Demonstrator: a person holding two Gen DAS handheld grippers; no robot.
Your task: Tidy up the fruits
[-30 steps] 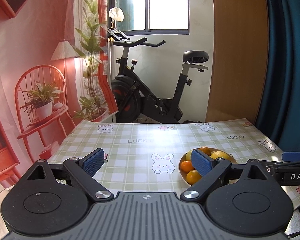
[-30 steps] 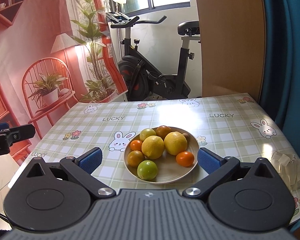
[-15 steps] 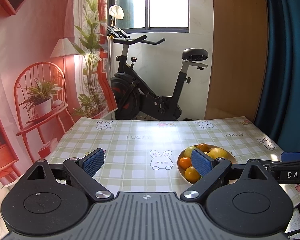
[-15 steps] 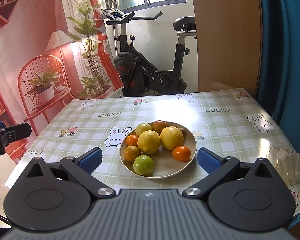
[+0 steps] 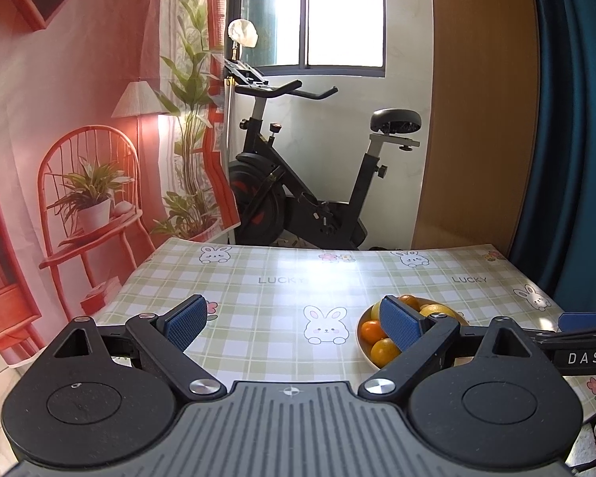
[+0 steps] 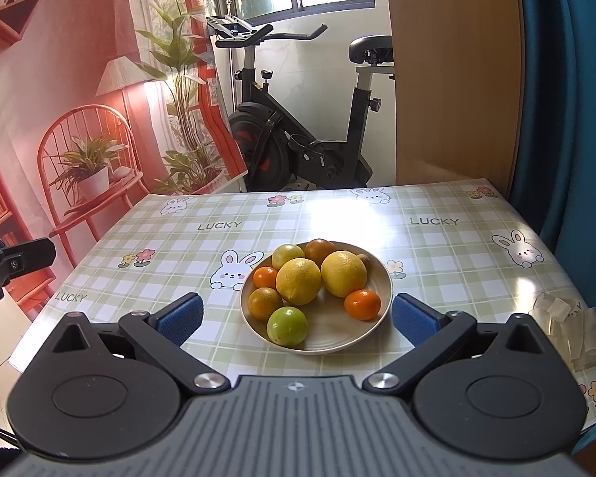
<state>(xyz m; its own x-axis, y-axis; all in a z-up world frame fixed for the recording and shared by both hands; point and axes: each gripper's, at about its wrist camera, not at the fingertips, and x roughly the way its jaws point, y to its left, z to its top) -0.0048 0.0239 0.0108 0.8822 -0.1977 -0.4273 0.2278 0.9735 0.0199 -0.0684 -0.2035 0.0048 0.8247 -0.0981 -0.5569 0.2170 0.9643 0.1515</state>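
Cream plate (image 6: 381, 278) of citrus fruits (image 6: 298, 280) on our bench (image 6: 437, 254); left gripper (image 5: 294, 324) and right gripper (image 6: 298, 318) jaws wide, empty.

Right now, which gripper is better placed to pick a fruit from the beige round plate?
Right gripper: open, with the beige round plate centred ahead between its fingers. For the left gripper the plate sits off to its right.

Tablecloth (image 6: 337, 214) print: the word "LUCKY" in grey capitals, repeated across the checked cloth on the worktop.
Right wrist view: "LUCKY" reads three times, far left of the middle, far right, and near the left edge.
Left wrist view: "LUCKY" reads twice, both on the far part of the cloth.
Right gripper (image 5: 584, 357): white letters "DAS" on its black body, at the right edge of the left wrist view.
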